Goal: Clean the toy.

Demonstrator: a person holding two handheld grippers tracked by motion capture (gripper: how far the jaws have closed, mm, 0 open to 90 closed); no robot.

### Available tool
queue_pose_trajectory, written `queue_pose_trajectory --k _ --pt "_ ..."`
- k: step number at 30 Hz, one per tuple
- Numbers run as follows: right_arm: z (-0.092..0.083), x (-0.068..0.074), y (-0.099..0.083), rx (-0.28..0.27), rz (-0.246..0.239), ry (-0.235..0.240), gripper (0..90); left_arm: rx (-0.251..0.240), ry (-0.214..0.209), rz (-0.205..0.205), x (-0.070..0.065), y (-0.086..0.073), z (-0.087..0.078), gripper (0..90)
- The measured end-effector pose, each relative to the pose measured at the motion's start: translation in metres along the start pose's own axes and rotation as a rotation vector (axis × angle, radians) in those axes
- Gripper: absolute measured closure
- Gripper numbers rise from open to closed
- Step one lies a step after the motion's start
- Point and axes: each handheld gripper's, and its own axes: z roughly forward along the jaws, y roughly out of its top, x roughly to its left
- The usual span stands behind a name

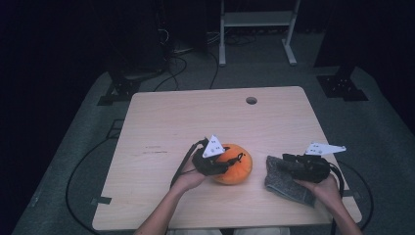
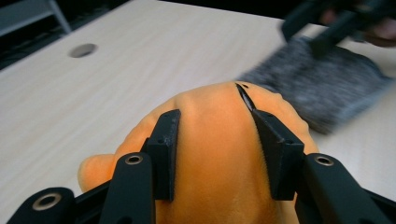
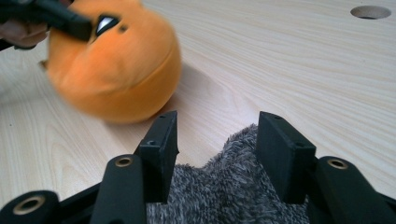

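On the wooden table [image 1: 161, 122], an orange plush toy [image 1: 236, 169] is clamped by the left gripper [image 2: 217, 140]. A grey fuzzy cloth [image 3: 233, 186] (just beside the toy) is straddled, unpinched, by the right gripper [image 3: 217, 140], its jaws parted.

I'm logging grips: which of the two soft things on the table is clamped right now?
The round orange plush toy: the left gripper presses into both its sides. The grey fuzzy cloth lies between the right gripper's parted jaws.

left hand-held gripper [image 1: 230, 161] clamps the orange plush [image 1: 235, 165]; right hand-held gripper [image 1: 284, 164] over grey cloth [image 1: 286, 183].
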Motion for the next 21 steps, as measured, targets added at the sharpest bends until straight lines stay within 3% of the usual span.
queue_pose_trajectory --k 5,10,13,21 --pt "0.0 0.0 0.0 -0.009 -0.005 0.004 46.0 -0.008 0.065 -0.017 0.016 0.006 0.006 52.7" --pt "-0.001 -0.001 0.0 -0.017 -0.005 0.005 44.9 0.004 0.093 -0.049 0.028 0.007 0.014 51.0" --pt "-0.002 -0.001 0.001 -0.017 -0.001 0.01 44.2 0.029 0.076 -0.052 0.028 0.004 0.018 49.0" --pt "-0.001 0.0 0.002 -0.018 0.007 0.021 42.6 -0.01 0.056 -0.089 0.031 0.006 0.007 29.9"
